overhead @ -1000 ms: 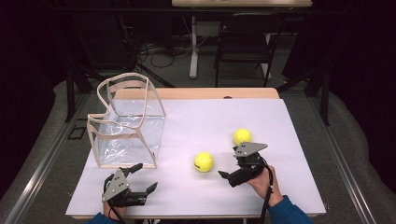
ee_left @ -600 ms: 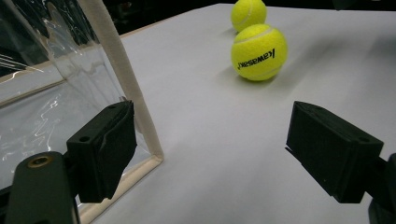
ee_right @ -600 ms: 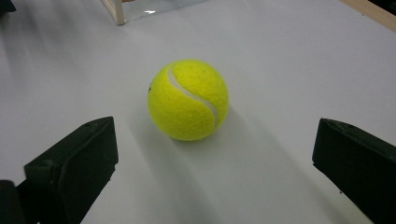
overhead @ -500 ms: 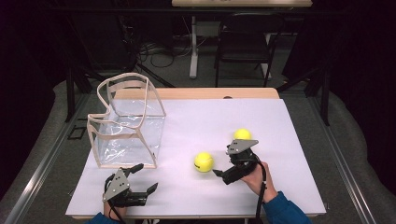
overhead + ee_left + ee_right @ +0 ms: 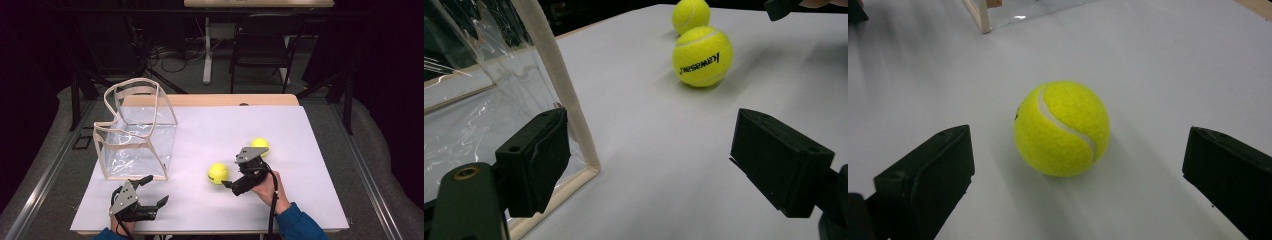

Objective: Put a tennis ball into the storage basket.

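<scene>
right tool (image 5: 1078, 187) — jaws wide, facing near ball (image 5: 1062, 128) | left tool (image 5: 150, 192) — agape, apparently idle

High overhead view; both gripper views low, sharing near tennis ball (image 5: 1062, 128).

Two balls (image 5: 218, 173) right of bag (image 5: 136, 131)

White table (image 5: 310, 125) carries two tennis balls (image 5: 218, 173), clear bag (image 5: 137, 132).
</scene>
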Tool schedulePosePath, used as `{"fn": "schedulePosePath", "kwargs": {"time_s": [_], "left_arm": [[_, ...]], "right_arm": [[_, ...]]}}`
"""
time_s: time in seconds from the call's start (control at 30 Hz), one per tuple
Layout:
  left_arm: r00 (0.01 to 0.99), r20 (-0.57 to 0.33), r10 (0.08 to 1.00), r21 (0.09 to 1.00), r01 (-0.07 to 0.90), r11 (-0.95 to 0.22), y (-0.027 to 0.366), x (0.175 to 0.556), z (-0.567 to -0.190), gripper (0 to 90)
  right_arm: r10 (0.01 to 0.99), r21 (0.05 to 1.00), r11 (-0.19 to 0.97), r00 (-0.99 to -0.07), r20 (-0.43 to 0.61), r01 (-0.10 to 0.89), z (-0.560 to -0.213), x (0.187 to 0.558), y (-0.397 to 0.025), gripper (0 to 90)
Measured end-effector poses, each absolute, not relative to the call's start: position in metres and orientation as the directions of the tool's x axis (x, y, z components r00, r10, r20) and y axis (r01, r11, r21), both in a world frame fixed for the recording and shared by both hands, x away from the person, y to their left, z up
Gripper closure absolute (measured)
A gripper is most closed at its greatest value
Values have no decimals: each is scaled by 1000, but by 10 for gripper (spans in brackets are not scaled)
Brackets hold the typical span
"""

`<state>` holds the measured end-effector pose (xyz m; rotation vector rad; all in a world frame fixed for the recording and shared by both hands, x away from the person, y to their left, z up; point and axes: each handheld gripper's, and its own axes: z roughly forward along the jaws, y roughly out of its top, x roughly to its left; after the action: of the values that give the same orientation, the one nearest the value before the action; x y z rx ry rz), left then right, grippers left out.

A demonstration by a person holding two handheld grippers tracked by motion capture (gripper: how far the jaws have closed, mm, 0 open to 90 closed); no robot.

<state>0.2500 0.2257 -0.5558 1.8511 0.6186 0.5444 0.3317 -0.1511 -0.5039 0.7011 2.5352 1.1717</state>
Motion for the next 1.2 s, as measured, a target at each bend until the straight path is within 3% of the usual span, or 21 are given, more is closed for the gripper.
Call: {"fn": "schedulePosePath", "kwargs": {"time_s": [1.2], "left_arm": [[764,82,640,937,160,-311,226,250,-556,158]], "right_arm": [[492,741,575,-870,24,346,-521,346,-127,0]]}}
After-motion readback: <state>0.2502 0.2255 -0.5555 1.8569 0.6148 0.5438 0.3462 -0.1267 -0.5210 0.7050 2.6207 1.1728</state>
